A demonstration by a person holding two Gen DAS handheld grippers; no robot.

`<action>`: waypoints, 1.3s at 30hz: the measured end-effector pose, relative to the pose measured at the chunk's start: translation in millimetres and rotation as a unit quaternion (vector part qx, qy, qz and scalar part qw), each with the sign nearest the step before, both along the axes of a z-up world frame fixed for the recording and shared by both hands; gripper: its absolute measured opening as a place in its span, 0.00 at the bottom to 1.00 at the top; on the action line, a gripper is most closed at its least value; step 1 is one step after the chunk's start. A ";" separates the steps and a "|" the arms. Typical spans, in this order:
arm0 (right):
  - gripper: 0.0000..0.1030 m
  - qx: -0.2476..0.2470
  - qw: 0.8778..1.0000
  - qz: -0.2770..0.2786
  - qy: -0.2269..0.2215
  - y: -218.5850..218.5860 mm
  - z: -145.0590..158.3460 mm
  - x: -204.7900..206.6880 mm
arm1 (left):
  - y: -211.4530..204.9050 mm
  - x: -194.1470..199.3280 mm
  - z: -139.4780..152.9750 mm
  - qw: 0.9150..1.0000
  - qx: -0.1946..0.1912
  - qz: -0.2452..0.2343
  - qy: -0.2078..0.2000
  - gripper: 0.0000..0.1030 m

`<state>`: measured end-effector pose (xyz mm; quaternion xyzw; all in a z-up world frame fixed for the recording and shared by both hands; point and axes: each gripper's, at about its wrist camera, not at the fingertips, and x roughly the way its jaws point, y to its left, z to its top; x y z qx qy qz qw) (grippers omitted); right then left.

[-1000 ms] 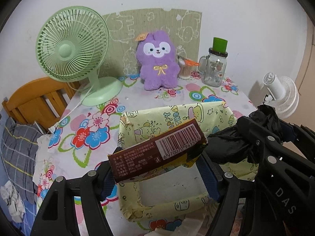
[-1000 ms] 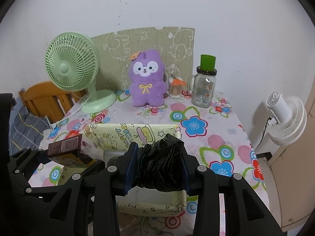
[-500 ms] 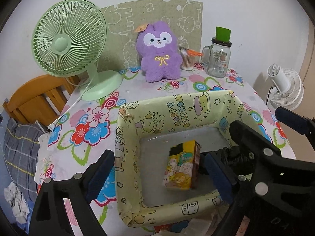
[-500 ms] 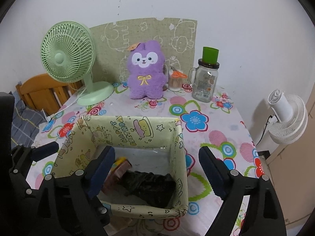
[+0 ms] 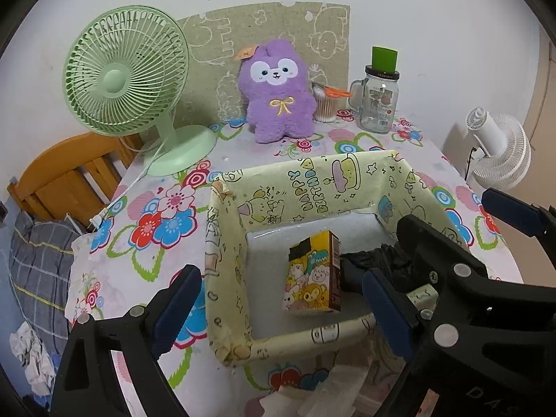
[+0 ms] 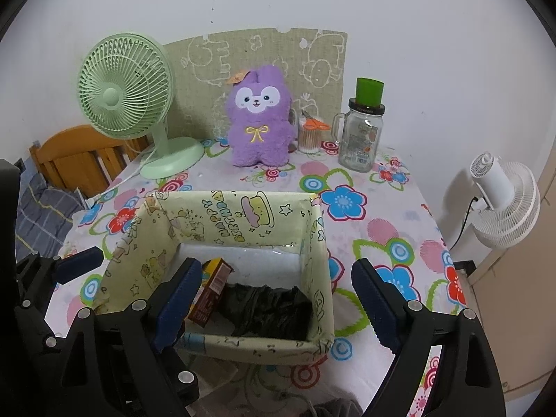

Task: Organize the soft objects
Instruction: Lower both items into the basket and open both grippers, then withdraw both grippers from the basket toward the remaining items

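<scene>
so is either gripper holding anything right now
Nothing is held. The left gripper and right gripper are both open; the carton and black bag lie in the box.

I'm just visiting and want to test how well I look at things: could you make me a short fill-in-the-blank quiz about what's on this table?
1. The small cartoon carton lies inside the yellow ____ box.
2. Beside the carton in the box lies a crumpled ____ plastic bag.
3. The plush toy against the wall is ____ in colour.
4. The jaws of both the left gripper and the right gripper stand ____, holding nothing.

Missing words: birthday; black; purple; open
</scene>
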<state>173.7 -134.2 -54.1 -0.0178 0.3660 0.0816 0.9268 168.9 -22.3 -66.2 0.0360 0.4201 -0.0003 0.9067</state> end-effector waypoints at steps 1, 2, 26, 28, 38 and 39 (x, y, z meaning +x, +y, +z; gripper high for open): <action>0.87 0.000 1.000 0.000 -0.001 0.2 1.0 -2.3 | 0.1 -2.4 0.9 1.000 0.000 0.000 -0.001 0.92; 0.87 0.000 1.000 -0.001 -0.002 0.3 2.1 -4.8 | 0.2 -4.6 1.8 1.000 -0.001 0.000 -0.002 0.92; 0.87 0.007 0.999 -0.001 -0.036 -3.3 24.7 -64.2 | -5.8 -61.8 23.9 0.999 0.001 -0.006 -0.036 0.92; 0.87 0.006 0.999 -0.001 -0.038 -3.0 26.2 -69.0 | -5.6 -66.5 24.7 0.999 0.000 -0.007 -0.037 0.92; 0.87 0.004 0.999 -0.001 -0.050 -4.4 32.9 -92.0 | -7.3 -89.2 30.1 0.999 -0.001 -0.007 -0.049 0.92; 0.87 0.003 0.999 -0.002 -0.052 -4.7 33.5 -94.5 | -7.5 -91.7 30.6 0.999 -0.001 -0.008 -0.050 0.92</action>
